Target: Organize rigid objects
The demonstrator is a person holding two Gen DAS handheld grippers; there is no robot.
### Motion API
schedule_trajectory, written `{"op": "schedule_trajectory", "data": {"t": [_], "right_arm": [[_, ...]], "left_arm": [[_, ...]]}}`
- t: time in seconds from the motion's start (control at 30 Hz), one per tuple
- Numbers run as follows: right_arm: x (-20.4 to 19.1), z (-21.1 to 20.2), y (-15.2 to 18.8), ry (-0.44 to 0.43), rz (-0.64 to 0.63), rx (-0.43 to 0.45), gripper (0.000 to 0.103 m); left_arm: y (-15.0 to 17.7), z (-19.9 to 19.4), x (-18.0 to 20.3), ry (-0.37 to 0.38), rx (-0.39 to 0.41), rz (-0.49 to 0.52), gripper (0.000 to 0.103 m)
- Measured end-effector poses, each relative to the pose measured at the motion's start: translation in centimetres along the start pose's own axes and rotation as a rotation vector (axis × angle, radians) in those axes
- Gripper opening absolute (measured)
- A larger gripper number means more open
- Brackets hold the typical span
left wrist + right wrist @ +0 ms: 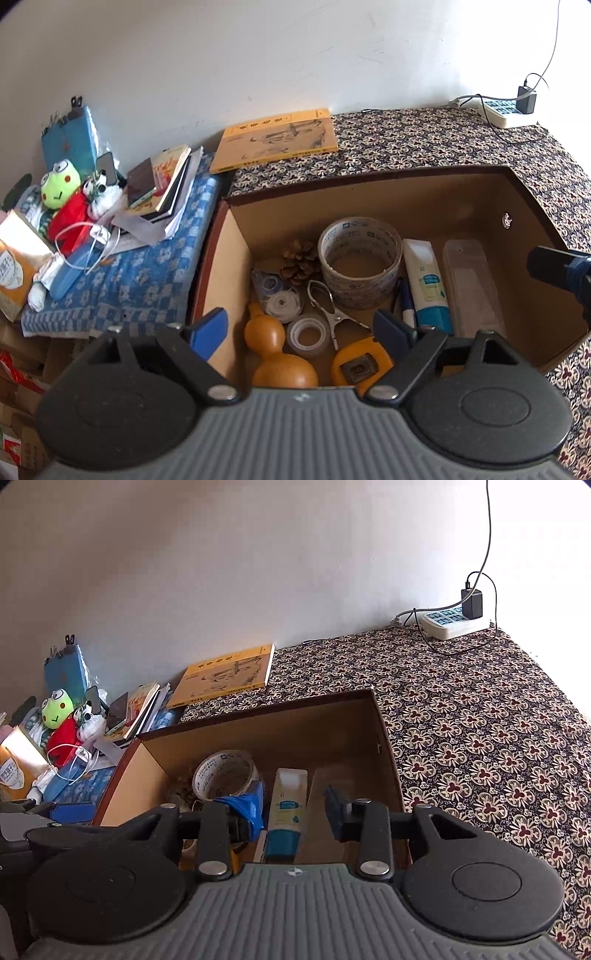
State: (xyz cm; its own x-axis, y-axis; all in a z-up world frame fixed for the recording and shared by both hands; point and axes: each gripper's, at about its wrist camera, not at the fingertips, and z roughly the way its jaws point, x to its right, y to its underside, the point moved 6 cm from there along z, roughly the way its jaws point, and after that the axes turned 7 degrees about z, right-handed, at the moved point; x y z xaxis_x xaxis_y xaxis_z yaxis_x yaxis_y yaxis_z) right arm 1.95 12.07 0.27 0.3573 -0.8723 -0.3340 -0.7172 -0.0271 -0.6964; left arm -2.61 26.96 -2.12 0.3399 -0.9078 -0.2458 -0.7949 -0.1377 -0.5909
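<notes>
Nearest in the left wrist view, the left gripper point(300, 330) hangs over the near edge of the cardboard box point(388, 192), its jaws spread wide and holding nothing. Just below them in the lower middle of the frame lie a wooden gourd point(277, 354), a small clear tape roll point(308, 335) and an orange tape measure point(360, 365). A metal clip point(330, 306) and a correction tape dispenser point(275, 293) sit a little farther in, with a pine cone point(300, 260) behind them. Toward the centre stands a large packing tape roll point(360, 260); to its right lie a white and blue tube point(428, 282) and a clear plastic case point(471, 284).

In the right wrist view, the right gripper point(295, 812) is held over the same box at the lower middle of the frame, jaws open and empty, with the tube between them.

Beyond the box, a yellow book point(279, 138) rests on the patterned table point(424, 136). A power strip point(504, 110) lies at the upper right. At the left sit a frog plush point(59, 182) and stacked books point(162, 184).
</notes>
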Motion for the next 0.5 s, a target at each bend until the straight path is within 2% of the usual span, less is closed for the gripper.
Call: {"op": "schedule_trajectory", "data": {"t": [0.27,0.5], "right_arm": [[0.1,1.4,-0.4,-0.031,-0.047,-0.048,0.020],[0.0,1.9,-0.9,-0.040,-0.085,-0.063,0.021]], "left_arm": [[0.3,0.9,-0.2,0.009,-0.051,-0.079,0.087],[0.6,0.8,0.2,-0.001,-0.055,-0.111,0.087]]}}
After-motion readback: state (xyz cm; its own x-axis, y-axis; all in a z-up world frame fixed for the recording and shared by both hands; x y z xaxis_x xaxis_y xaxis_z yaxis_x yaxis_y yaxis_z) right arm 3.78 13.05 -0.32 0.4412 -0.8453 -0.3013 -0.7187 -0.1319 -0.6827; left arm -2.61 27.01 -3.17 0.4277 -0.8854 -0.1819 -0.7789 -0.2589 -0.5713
